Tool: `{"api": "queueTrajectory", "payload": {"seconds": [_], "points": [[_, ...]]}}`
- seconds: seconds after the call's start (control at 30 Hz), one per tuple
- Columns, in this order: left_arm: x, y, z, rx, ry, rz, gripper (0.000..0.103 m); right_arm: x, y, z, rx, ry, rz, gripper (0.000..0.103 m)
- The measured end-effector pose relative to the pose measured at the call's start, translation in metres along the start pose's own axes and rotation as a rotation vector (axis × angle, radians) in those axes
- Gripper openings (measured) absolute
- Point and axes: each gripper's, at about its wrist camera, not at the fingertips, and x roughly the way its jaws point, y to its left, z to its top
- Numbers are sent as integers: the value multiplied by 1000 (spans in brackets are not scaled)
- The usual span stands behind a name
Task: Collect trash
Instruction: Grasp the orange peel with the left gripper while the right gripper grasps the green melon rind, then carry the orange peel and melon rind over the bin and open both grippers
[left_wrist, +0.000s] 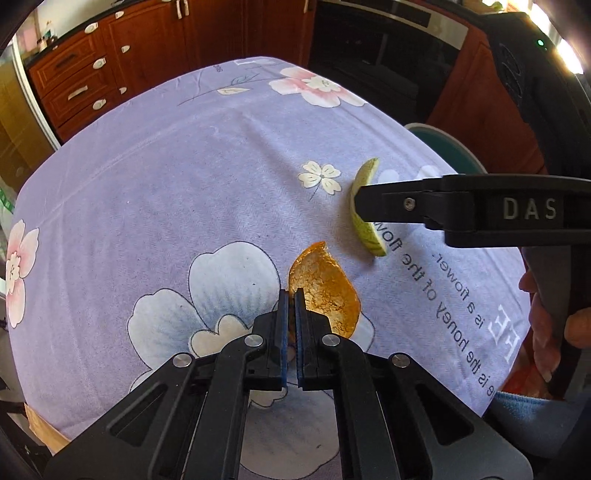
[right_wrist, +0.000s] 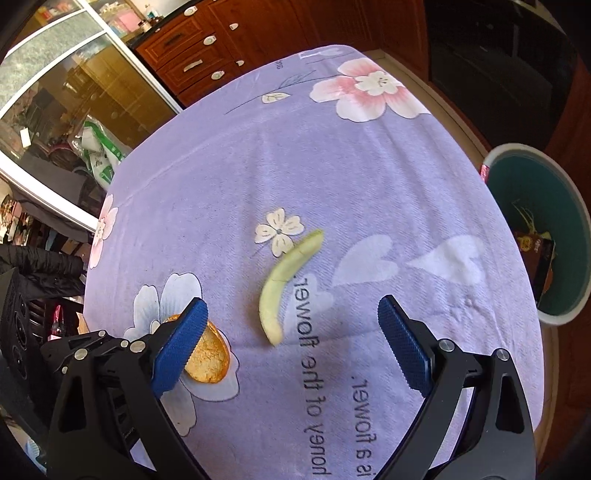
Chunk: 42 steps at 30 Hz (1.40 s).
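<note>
A curled orange peel lies on the lilac flowered tablecloth, and my left gripper is shut on its near edge. In the right wrist view the same orange peel shows partly behind a blue pad. A curved green melon rind lies on the cloth just beyond the gap of my right gripper, which stands open and empty. From the left wrist view, a black finger of the right gripper crosses over the melon rind.
A teal bin with a white rim stands on the floor past the table's right edge, with a dark wrapper inside. Brown drawers line the back wall. A glass cabinet and clutter sit at the left. A hand holds the right gripper's handle.
</note>
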Motion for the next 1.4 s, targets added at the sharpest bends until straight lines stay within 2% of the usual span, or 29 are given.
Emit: {"api": "queueTrajectory", "payload": {"seconds": [0.2,0.3,0.33,0.37,0.47,0.87,1.2,1.4], "points": [[2,2,-3,-36,-23,-1,3,24,13,16,-32,44,-42,60],[1,4,-3,-63,-37,-8,3,32,19,18,-66,69,-70,44],[0,5,-3,-71,-43,-12,3,33,20,18,-74,69,-81,34],[-1,6,-4,-77,-48,-16,3,33,22,18,-85,64,-89,19],[-2,8,-2,-86,-54,-25,3,32,24,15,-101,62,-90,9],[-13,9,6,-94,-60,-22,3,-4,6,15,-60,-6,-50,8],[-34,-4,28,-72,-88,-35,3,-63,-35,13,30,-132,-22,8],[-43,-28,44,-20,-97,-33,3,-96,-67,7,83,-204,-24,8]]}}
